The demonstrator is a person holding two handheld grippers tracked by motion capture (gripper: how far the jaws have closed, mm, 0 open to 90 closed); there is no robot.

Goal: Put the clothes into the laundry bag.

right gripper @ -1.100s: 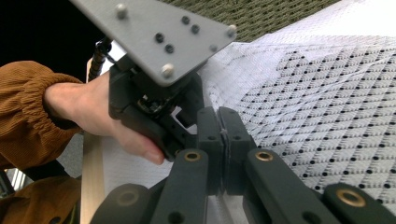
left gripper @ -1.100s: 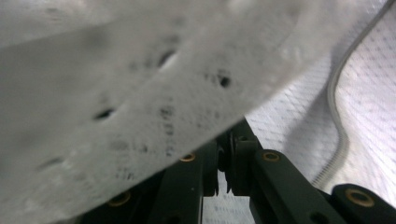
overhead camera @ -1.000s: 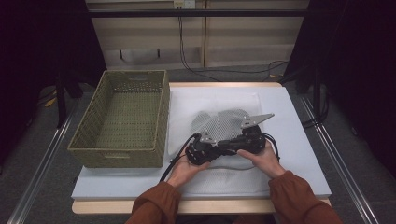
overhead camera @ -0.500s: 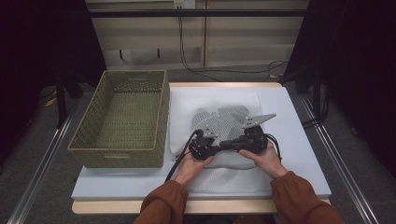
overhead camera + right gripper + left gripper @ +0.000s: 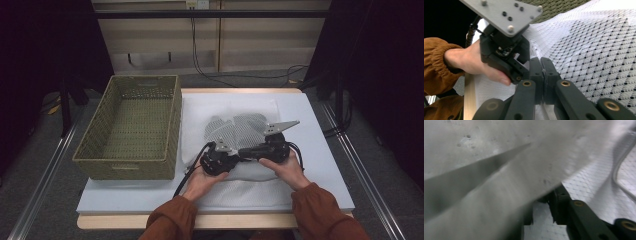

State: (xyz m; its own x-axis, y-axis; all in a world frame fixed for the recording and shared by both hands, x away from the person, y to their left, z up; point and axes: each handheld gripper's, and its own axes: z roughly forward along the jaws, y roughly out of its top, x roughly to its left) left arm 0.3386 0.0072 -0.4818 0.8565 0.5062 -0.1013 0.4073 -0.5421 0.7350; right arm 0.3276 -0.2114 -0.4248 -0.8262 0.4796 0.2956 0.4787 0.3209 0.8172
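Note:
A white mesh cloth [image 5: 240, 127] with black dots lies bunched on the table's middle. My two grippers meet over its near edge, tips facing each other. The right gripper [image 5: 246, 151] is shut, with a thin fold of the cloth [image 5: 599, 50] pinched between its pads [image 5: 543, 72]. The left gripper [image 5: 234, 156] sits just left of it, held in a hand, its grey plate on top [image 5: 522, 58]. Its jaws have just been opening. In the left gripper view a small gap [image 5: 541, 207] shows between them, and loose cloth [image 5: 586, 182] drapes over the left jaw.
A woven olive basket [image 5: 172, 125] stands on the table's left side, and its rim [image 5: 559, 6] shows beyond the cloth. A white pad [image 5: 310, 115] covers the tabletop under the cloth. Cables hang behind the table's far edge.

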